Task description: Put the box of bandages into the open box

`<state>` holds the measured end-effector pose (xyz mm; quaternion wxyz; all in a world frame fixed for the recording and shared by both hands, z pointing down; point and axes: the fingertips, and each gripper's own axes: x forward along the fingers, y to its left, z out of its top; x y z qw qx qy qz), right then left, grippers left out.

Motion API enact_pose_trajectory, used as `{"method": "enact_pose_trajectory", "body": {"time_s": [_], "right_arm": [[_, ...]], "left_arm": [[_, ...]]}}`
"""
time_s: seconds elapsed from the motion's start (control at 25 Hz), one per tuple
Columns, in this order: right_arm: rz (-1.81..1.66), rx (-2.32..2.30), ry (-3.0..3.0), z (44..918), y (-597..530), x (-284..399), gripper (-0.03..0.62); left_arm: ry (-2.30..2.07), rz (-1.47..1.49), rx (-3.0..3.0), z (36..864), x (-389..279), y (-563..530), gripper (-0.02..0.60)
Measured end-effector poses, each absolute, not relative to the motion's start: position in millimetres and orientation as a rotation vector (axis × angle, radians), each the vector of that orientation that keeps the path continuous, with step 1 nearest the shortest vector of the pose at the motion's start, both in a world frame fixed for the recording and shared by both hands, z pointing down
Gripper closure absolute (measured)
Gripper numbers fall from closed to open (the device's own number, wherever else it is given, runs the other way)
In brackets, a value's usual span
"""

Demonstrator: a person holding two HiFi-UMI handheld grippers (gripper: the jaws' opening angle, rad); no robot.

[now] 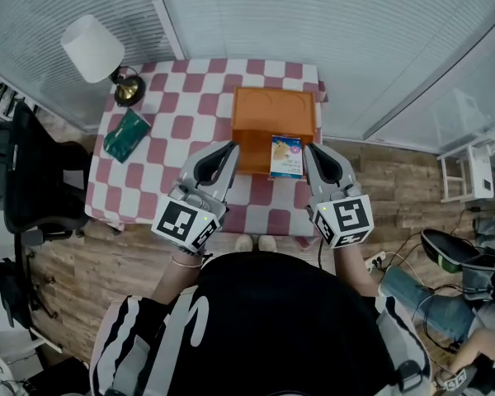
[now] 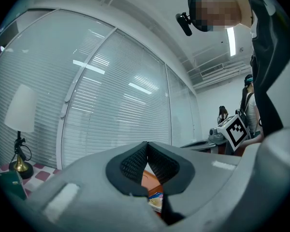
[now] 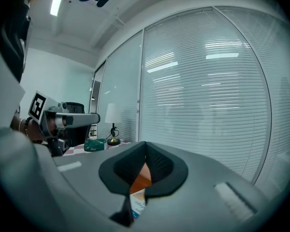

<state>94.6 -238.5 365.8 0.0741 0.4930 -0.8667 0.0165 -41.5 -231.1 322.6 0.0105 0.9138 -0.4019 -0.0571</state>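
An orange open box [image 1: 272, 114] stands at the middle of the checkered table [image 1: 177, 126]. The white and blue box of bandages [image 1: 286, 156] lies at the orange box's front right edge; whether it rests on the box or against it I cannot tell. My left gripper [image 1: 231, 148] hovers left of the bandages and my right gripper [image 1: 309, 151] just to their right, both raised off the table. In the left gripper view the left gripper [image 2: 146, 144] is shut with nothing in it. The right gripper [image 3: 145, 143] is likewise shut and empty, with the bandages [image 3: 137, 202] below its tips.
A white-shaded lamp [image 1: 95, 49] and a green pouch [image 1: 126, 134] sit on the table's left side. A black office chair [image 1: 21, 176] stands left of the table and a white stool [image 1: 469, 167] to the right. Window blinds run behind the table.
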Motion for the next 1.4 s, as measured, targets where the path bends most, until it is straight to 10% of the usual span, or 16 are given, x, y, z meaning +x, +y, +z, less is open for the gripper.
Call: {"method": "enact_pose_trajectory", "body": {"time_s": [1.4], "right_arm": [[-0.003, 1.472, -2.601, 361, -239, 81, 0.595]], "left_arm": [[-1.246, -0.164, 2.844, 327, -46, -240, 0.581]]}}
